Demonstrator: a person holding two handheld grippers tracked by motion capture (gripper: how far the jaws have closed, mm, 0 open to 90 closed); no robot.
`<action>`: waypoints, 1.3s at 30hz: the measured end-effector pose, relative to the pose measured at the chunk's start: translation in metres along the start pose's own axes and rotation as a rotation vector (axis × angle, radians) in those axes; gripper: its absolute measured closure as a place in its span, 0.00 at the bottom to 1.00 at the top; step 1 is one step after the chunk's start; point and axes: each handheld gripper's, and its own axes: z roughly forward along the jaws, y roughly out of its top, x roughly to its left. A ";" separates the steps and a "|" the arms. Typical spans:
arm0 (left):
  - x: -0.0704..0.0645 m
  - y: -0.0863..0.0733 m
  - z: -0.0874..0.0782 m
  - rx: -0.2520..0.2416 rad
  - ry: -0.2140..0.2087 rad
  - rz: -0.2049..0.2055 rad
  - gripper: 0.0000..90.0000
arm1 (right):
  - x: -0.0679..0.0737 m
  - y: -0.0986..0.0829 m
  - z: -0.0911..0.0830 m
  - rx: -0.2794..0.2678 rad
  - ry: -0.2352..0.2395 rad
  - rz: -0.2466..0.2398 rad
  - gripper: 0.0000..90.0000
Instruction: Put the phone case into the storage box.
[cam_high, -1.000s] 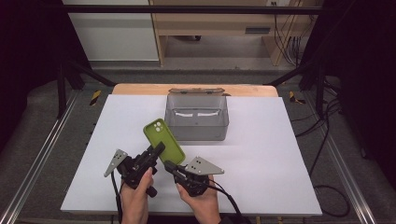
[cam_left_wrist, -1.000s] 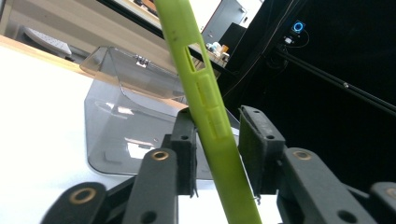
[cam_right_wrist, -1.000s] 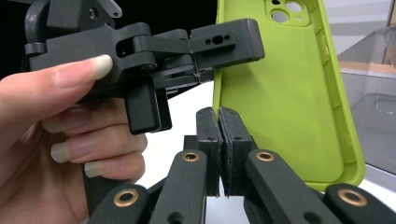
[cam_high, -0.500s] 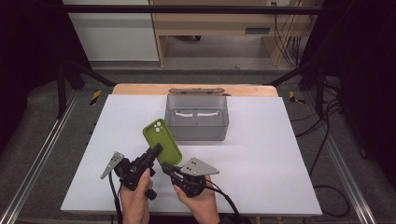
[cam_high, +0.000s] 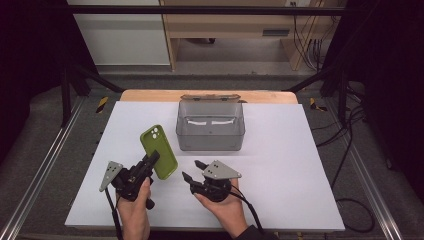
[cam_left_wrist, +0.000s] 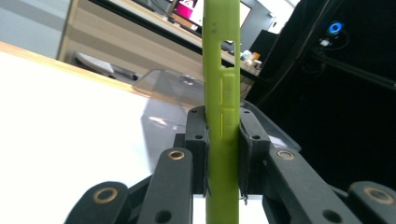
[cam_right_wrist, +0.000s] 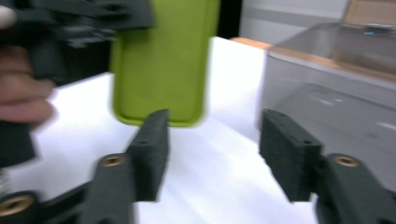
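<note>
One green phone case, held off the white tabletop. Long axis runs away from the person and a little to the left in the high view; camera-hole end is the far end, near end is down by the claws. From the left gripper view the case stands edge-on, upright between the jaws, side button cut-outs facing the camera.

Count: one phone case, one clear plastic box, two claws.

Left claw clamped on the case's near end, a jaw pad pressed to each face. Right claw with jaws apart, holding nothing, sitting just right of the case's near end. In the right gripper view the case's rounded bottom edge hangs just above the left-hand jaw, box beyond on the right
</note>
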 end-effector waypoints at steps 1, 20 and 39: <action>0.003 0.000 0.000 0.003 0.008 0.006 0.86 | -0.003 0.000 0.000 0.006 -0.014 -0.010 0.42; 0.022 0.006 -0.004 0.015 0.081 0.081 0.86 | -0.089 -0.022 -0.082 0.043 -0.145 -0.045 0.14; 0.029 0.010 0.001 0.043 0.085 0.076 0.86 | -0.124 -0.053 -0.125 -0.059 -0.280 -0.050 0.08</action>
